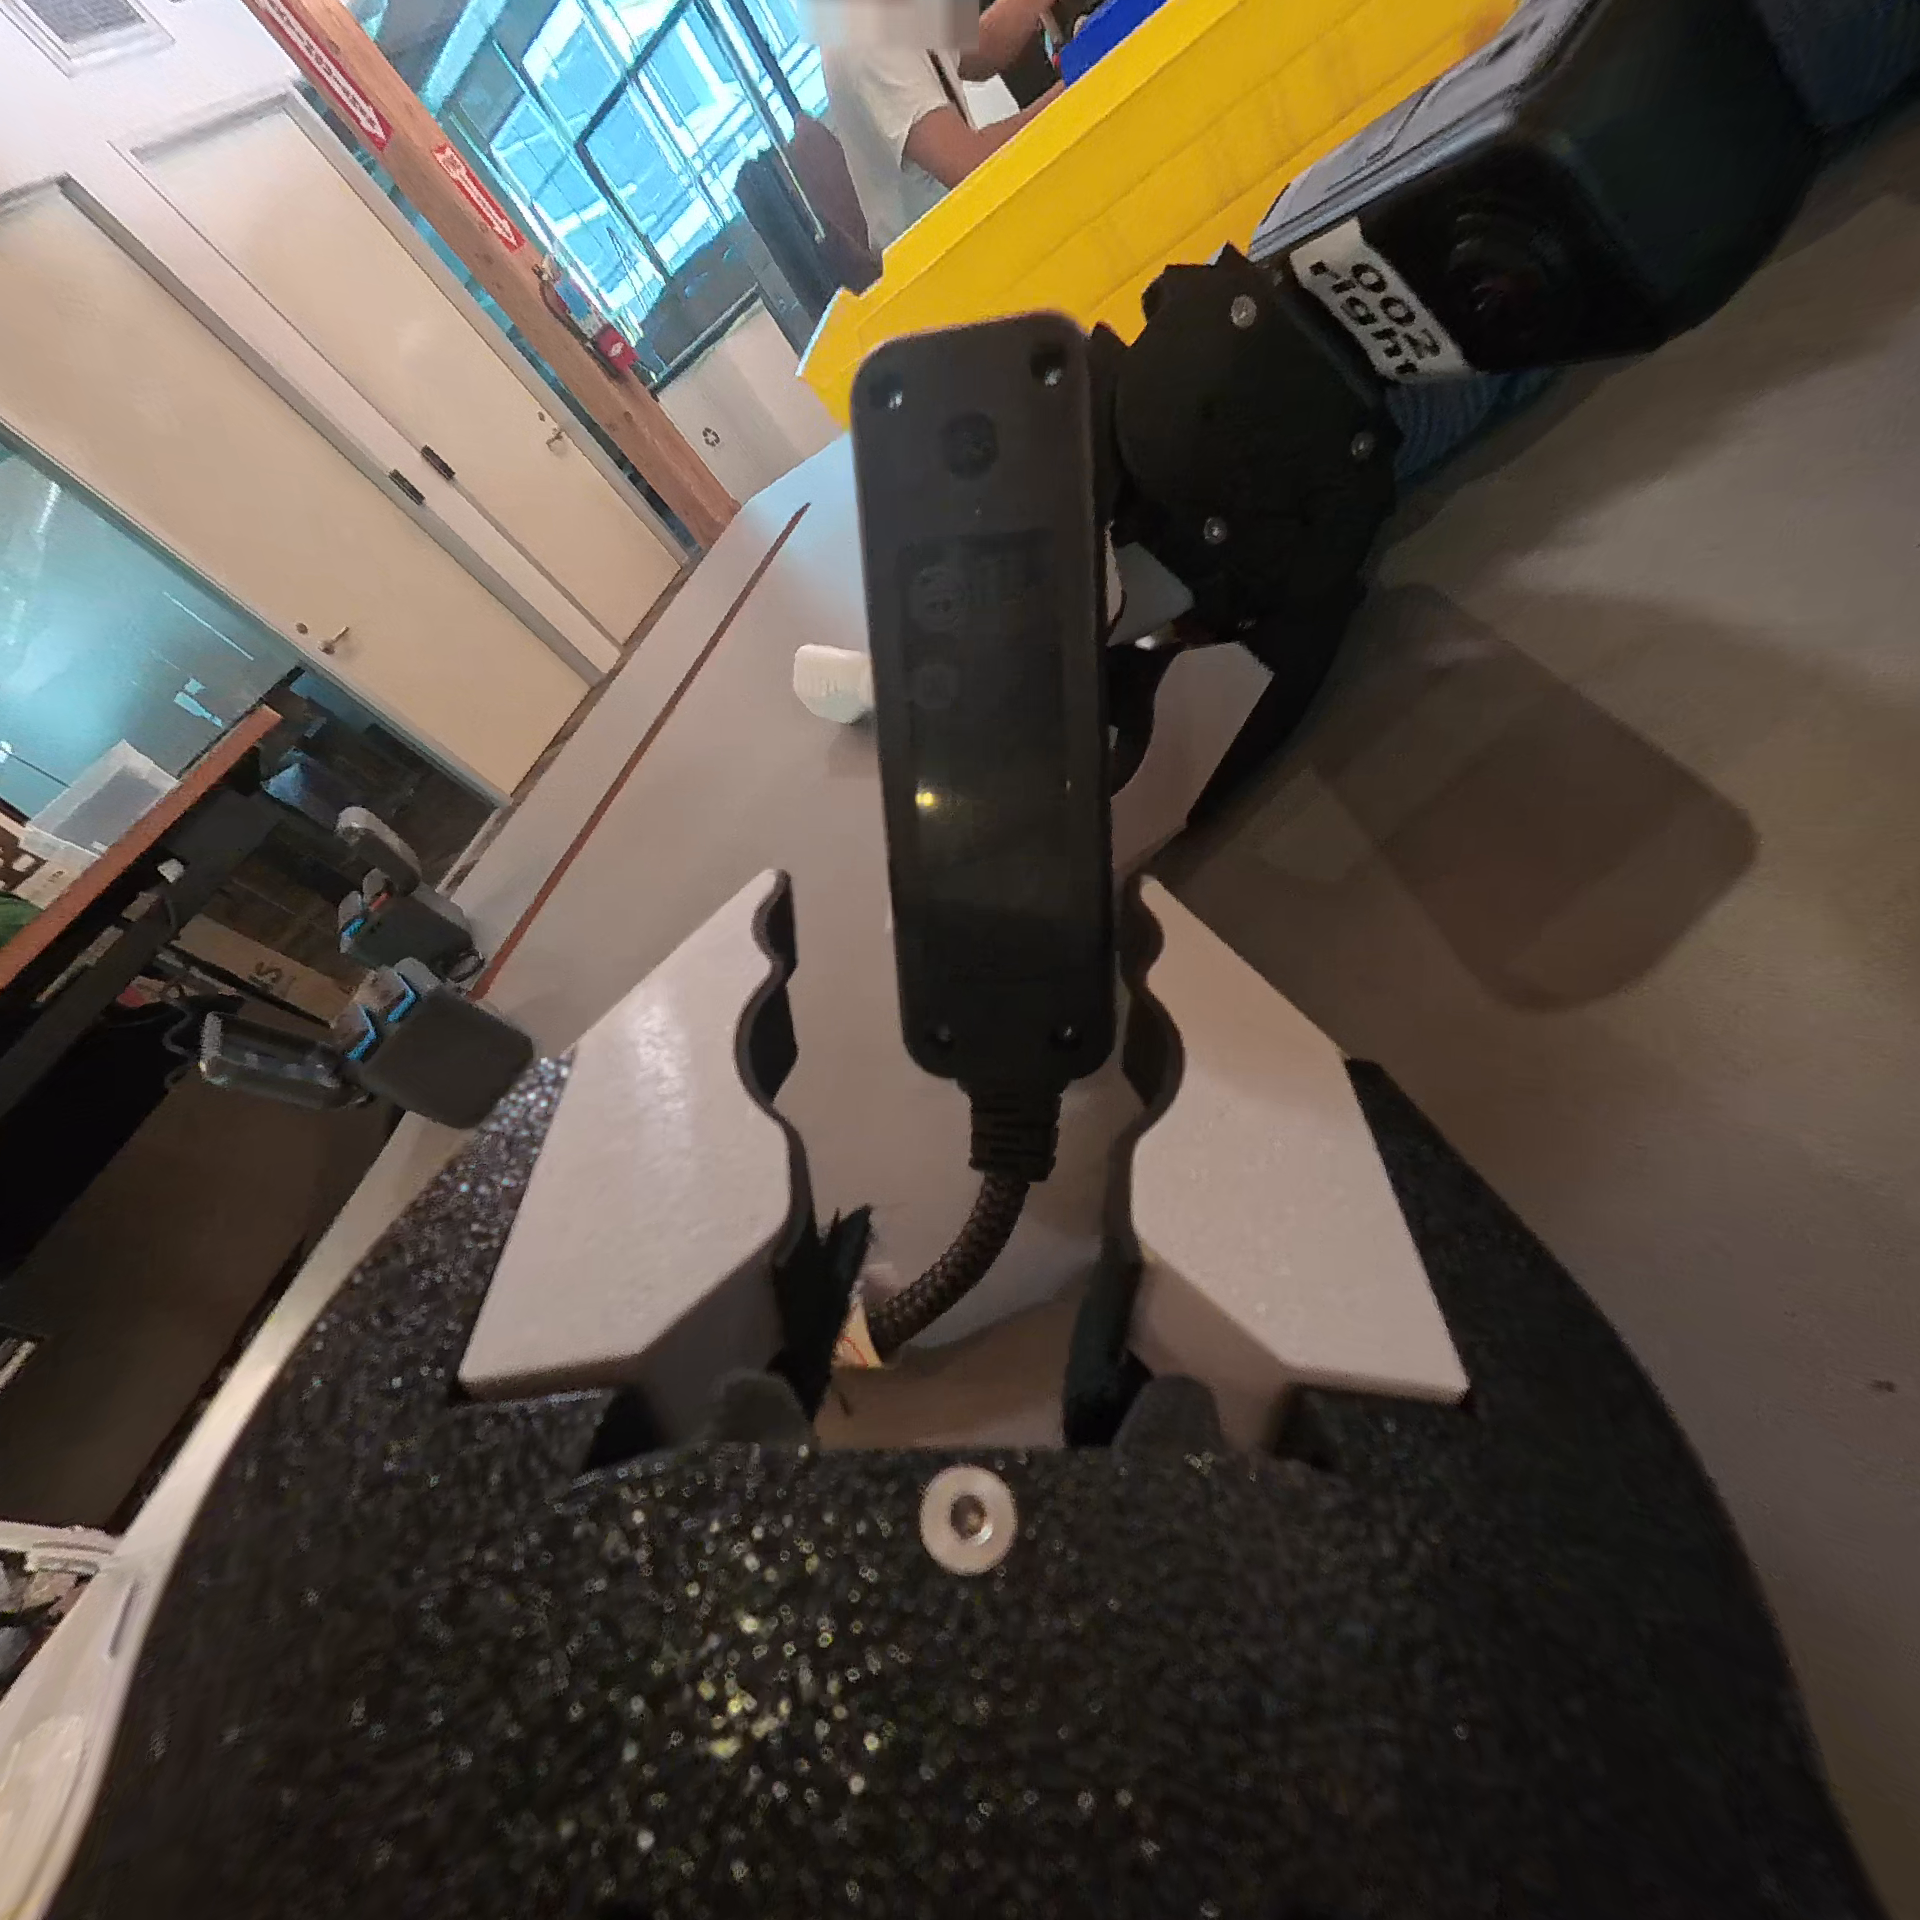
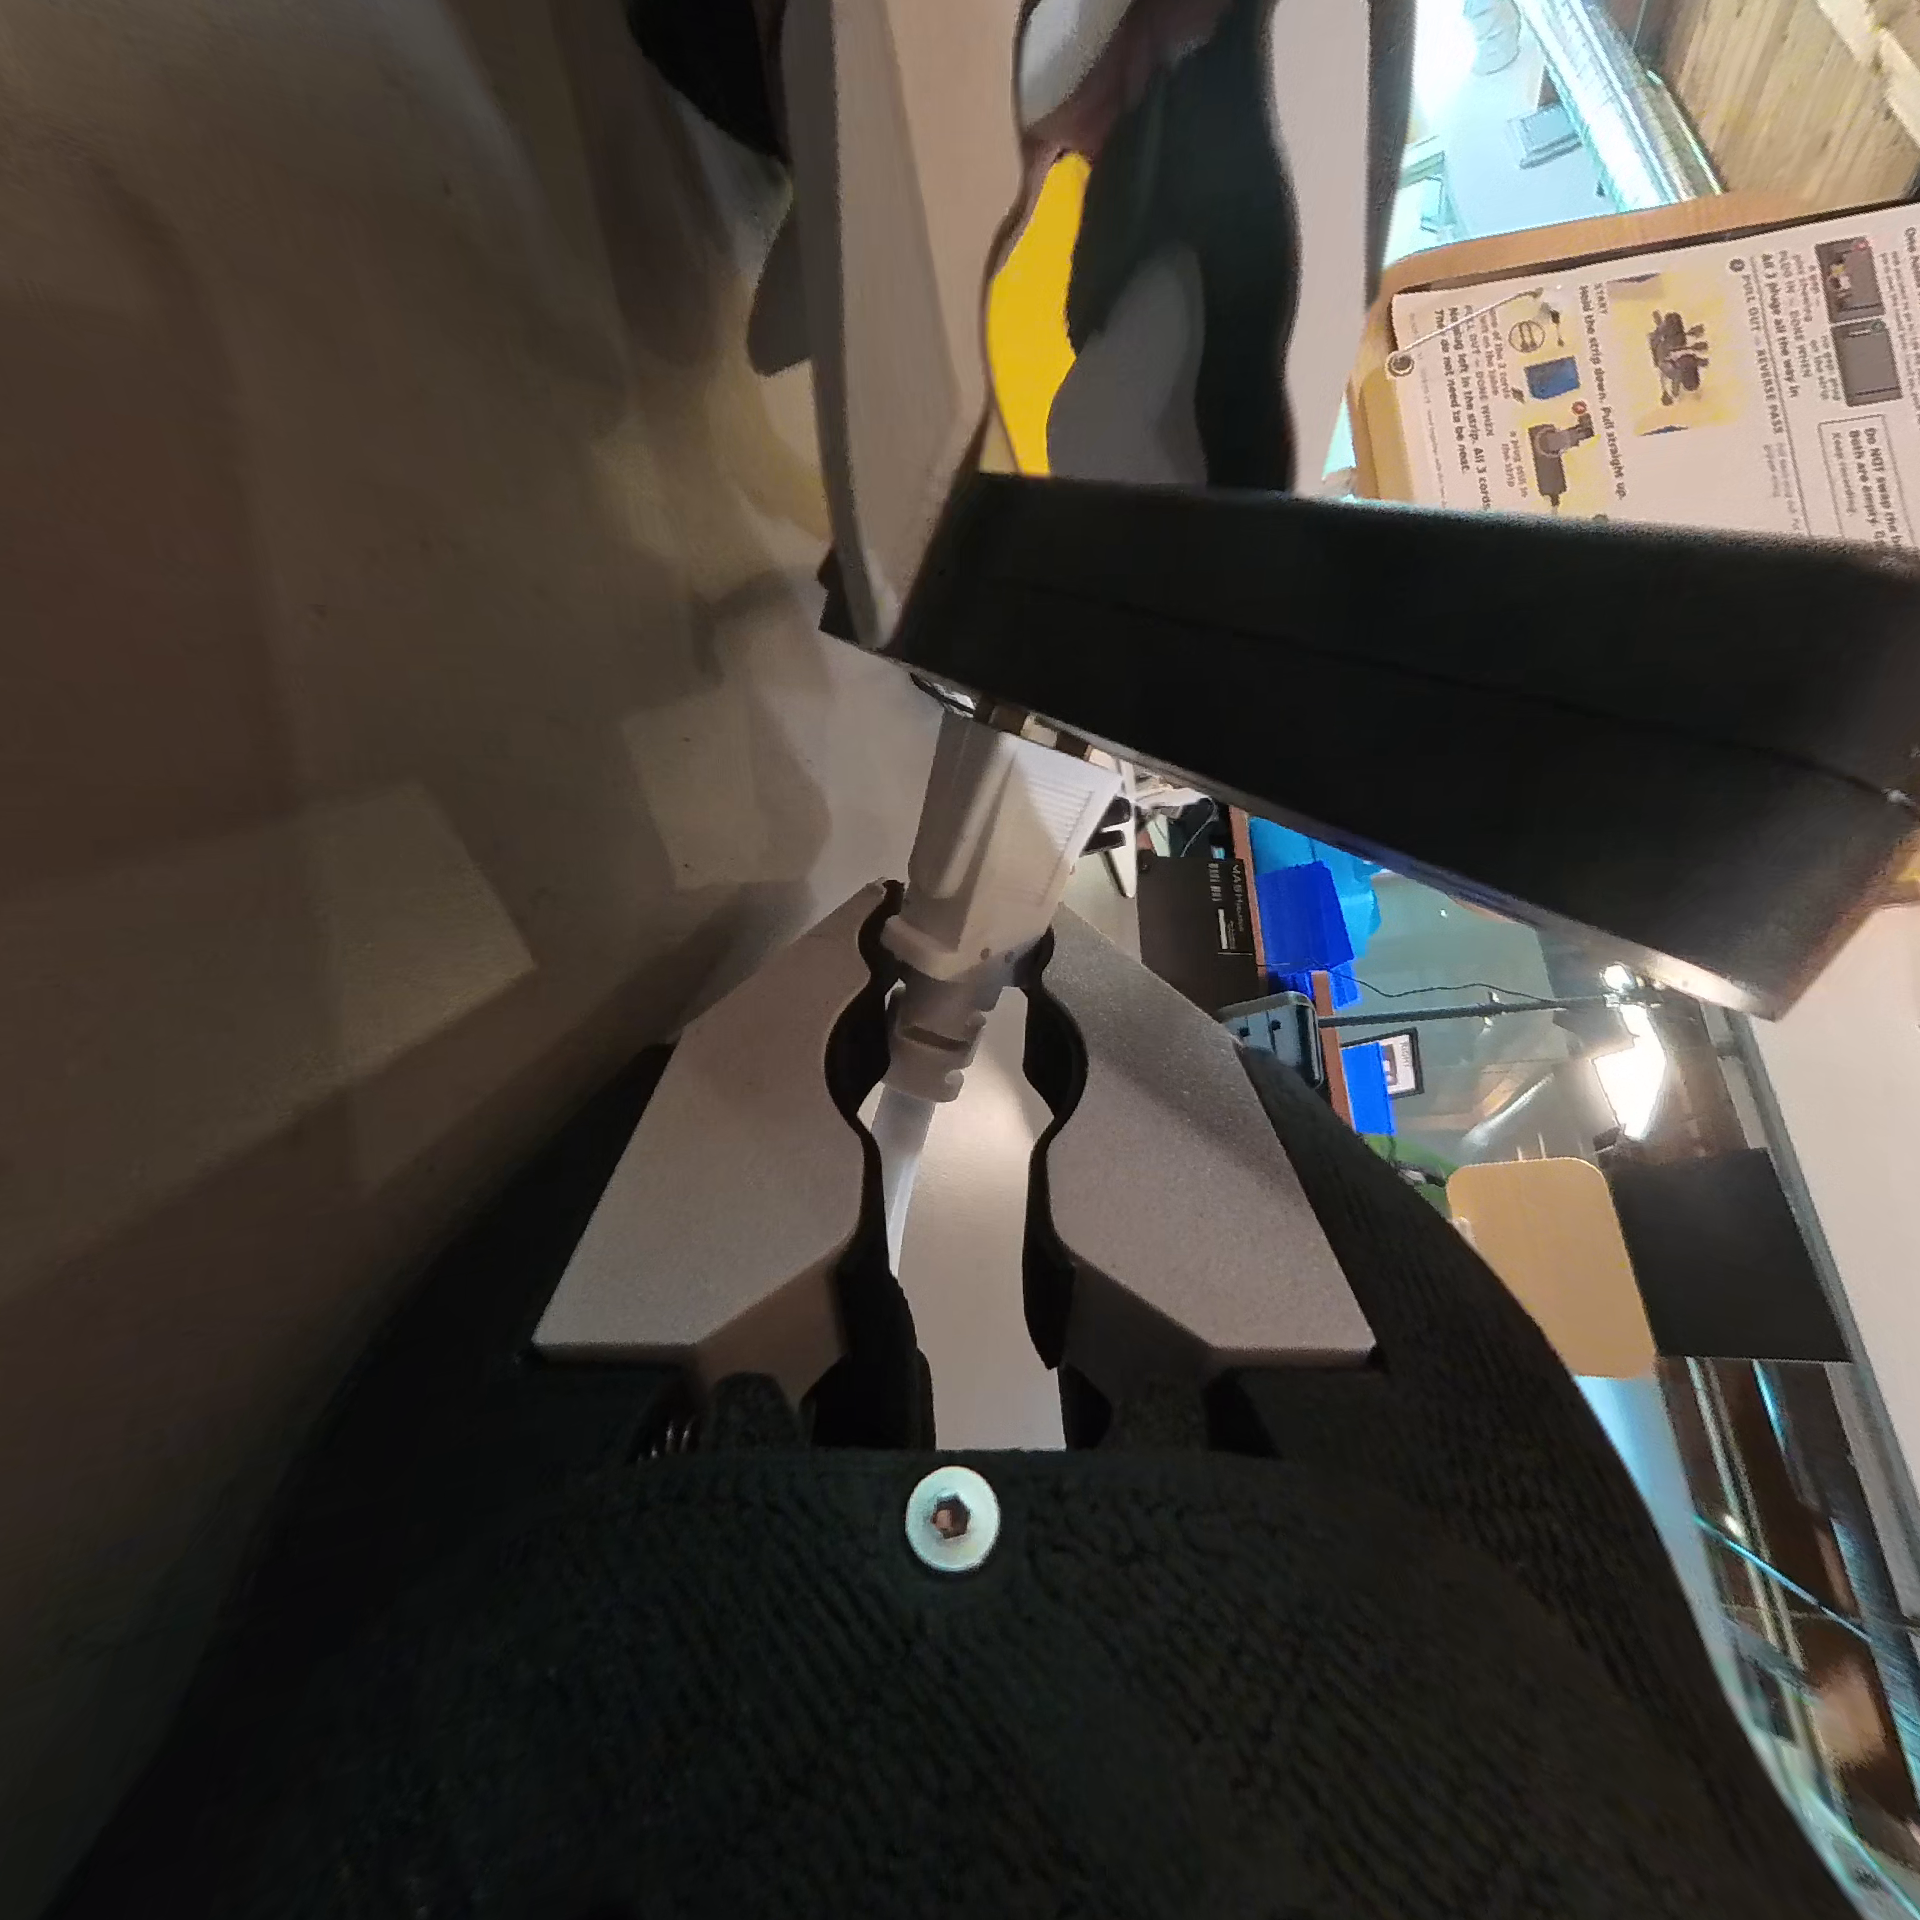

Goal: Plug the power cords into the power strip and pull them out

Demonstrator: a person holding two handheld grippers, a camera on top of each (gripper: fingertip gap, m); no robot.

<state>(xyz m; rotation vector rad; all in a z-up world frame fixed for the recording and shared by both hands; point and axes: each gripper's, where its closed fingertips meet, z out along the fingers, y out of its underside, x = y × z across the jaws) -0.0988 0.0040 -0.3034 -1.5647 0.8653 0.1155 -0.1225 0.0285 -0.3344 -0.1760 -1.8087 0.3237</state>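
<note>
My left gripper (image 1: 961, 888) is shut on the cord end of a black power strip (image 1: 987, 644). It holds the strip off the table with its back face towards the camera. The strip's braided cord (image 1: 961, 1236) runs back between the fingers. My right gripper (image 2: 966, 914) is shut on a white plug (image 2: 997, 842) at its fingertips. The plug is tilted against the strip's socket face (image 2: 1403, 707), and the prongs show beside it. The right gripper also shows behind the strip in the left wrist view (image 1: 1247, 468).
Another white plug (image 1: 831, 681) lies on the grey table (image 1: 1610, 1143) beyond the strip. A yellow bin (image 1: 1091, 208) stands at the back, with a person (image 1: 894, 94) behind it. An instruction sheet (image 2: 1662, 384) stands on a wooden board. The table edge (image 1: 644, 748) runs along the left. The left gripper's tips are roughly 5 cm from the right gripper's.
</note>
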